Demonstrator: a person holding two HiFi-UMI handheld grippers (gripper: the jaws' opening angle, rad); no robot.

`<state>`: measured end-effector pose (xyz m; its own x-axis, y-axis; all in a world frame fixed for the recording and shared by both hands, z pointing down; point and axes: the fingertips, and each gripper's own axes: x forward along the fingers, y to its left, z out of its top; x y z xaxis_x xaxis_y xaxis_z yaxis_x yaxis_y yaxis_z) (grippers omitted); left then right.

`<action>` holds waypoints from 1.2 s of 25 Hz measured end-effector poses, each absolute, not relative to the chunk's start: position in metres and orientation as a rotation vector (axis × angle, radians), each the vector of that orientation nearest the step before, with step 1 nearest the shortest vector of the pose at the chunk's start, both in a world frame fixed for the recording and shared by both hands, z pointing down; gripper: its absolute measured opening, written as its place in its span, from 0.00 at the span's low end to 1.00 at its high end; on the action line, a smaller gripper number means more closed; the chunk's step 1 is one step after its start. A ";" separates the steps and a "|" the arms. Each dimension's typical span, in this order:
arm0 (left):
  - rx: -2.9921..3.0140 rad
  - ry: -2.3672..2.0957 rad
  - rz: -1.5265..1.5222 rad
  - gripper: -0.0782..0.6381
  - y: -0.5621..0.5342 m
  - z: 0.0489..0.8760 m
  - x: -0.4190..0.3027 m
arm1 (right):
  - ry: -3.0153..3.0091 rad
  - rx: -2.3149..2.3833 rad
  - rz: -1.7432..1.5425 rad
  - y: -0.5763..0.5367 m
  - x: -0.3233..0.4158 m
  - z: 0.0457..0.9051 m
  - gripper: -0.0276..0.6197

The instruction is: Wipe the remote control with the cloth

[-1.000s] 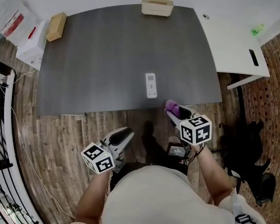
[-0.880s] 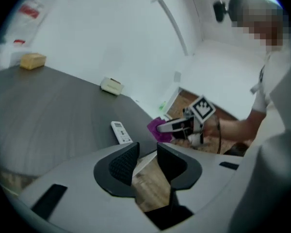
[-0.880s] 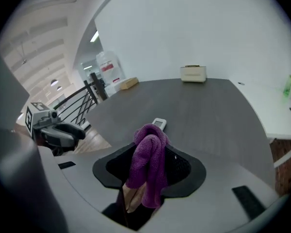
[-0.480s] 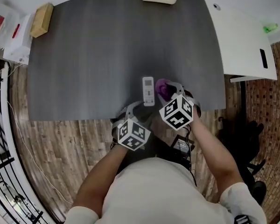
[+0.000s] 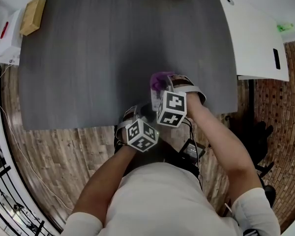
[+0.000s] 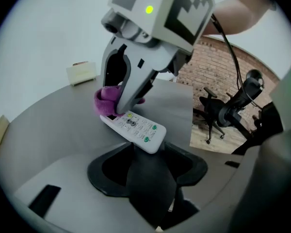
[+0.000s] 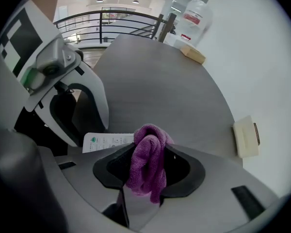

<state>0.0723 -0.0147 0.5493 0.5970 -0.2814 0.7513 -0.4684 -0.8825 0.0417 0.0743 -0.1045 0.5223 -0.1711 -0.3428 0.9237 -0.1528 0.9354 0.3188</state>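
Two grippers at work. Nearest: left gripper (image 6: 146,155), jaws just spread wide, straddling but not pinching the near end of white rectangular plastic remote control (image 6: 133,126). At remote's far end: bunched purple cloth (image 7: 148,159), clamped in right gripper (image 7: 149,170), touching it. Could skid remote across dark grey table (image 5: 88,58) if wiped unpinned.
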 end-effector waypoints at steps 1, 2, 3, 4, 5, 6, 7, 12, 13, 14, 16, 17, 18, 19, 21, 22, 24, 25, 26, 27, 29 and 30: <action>2.591 -0.612 1.144 0.40 -0.015 0.549 0.073 | -1.755 0.353 -0.164 -0.100 0.073 0.523 0.30; 2.589 -0.603 1.132 0.40 -0.015 0.550 0.073 | -1.770 0.331 -0.141 -0.093 0.070 0.523 0.30; 2.587 -0.593 1.124 0.40 -0.015 0.550 0.073 | -1.786 0.309 -0.112 -0.086 0.067 0.523 0.30; 2.585 -0.585 1.121 0.40 -0.015 0.550 0.073 | -1.797 0.292 -0.090 -0.080 0.065 0.523 0.30; 2.584 -0.579 1.121 0.40 -0.015 0.550 0.073 | -1.799 0.280 -0.079 -0.076 0.063 0.523 0.30; 2.584 -0.575 1.122 0.40 -0.015 0.550 0.073 | -1.797 0.275 -0.072 -0.073 0.063 0.523 0.29; 2.583 -0.573 1.123 0.40 -0.015 0.550 0.074 | -1.795 0.276 -0.063 -0.071 0.063 0.522 0.29; 2.570 -0.582 1.127 0.40 -0.016 0.550 0.076 | -1.831 0.368 -0.034 -0.063 0.064 0.518 0.29; 2.569 -0.582 1.127 0.40 -0.016 0.550 0.076 | -1.834 0.397 -0.041 -0.062 0.066 0.518 0.29; 2.568 -0.583 1.125 0.40 -0.016 0.550 0.076 | -1.838 0.423 -0.043 -0.061 0.067 0.517 0.29; 2.569 -0.586 1.119 0.40 -0.018 0.549 0.075 | -1.853 0.455 -0.028 -0.057 0.066 0.514 0.29; 2.568 -0.589 1.116 0.40 -0.019 0.549 0.074 | -1.863 0.460 -0.018 -0.053 0.065 0.513 0.29; 2.567 -0.593 1.114 0.40 -0.019 0.549 0.073 | -1.871 0.461 -0.012 -0.049 0.064 0.513 0.29; 2.566 -0.597 1.112 0.40 -0.019 0.549 0.073 | -1.877 0.458 -0.004 -0.045 0.063 0.513 0.29; 2.564 -0.605 1.107 0.40 -0.020 0.549 0.072 | -1.892 0.452 0.029 -0.038 0.062 0.513 0.29; 2.562 -0.608 1.106 0.40 -0.020 0.550 0.072 | -1.897 0.454 0.048 -0.035 0.062 0.513 0.29; 2.560 -0.611 1.106 0.40 -0.020 0.550 0.072 | -1.904 0.465 0.082 -0.032 0.062 0.514 0.29; 2.560 -0.612 1.105 0.40 -0.019 0.550 0.072 | -1.908 0.472 0.100 -0.031 0.062 0.513 0.29; 2.559 -0.614 1.103 0.40 -0.019 0.550 0.072 | -1.913 0.479 0.117 -0.030 0.062 0.513 0.29; 2.559 -0.616 1.102 0.40 -0.019 0.550 0.072 | -1.919 0.483 0.134 -0.028 0.062 0.512 0.29; 2.555 -0.620 1.101 0.40 -0.019 0.550 0.072 | -1.932 0.490 0.174 -0.024 0.061 0.512 0.29; 2.554 -0.623 1.100 0.40 -0.020 0.550 0.072 | -1.937 0.497 0.191 -0.023 0.061 0.512 0.29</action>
<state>0.0719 -0.0197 0.5501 0.6146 -0.2720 0.7405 -0.4945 -0.8642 0.0930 0.0607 -0.0230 0.5117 -0.3372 -0.2539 0.9066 -0.4261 0.8999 0.0935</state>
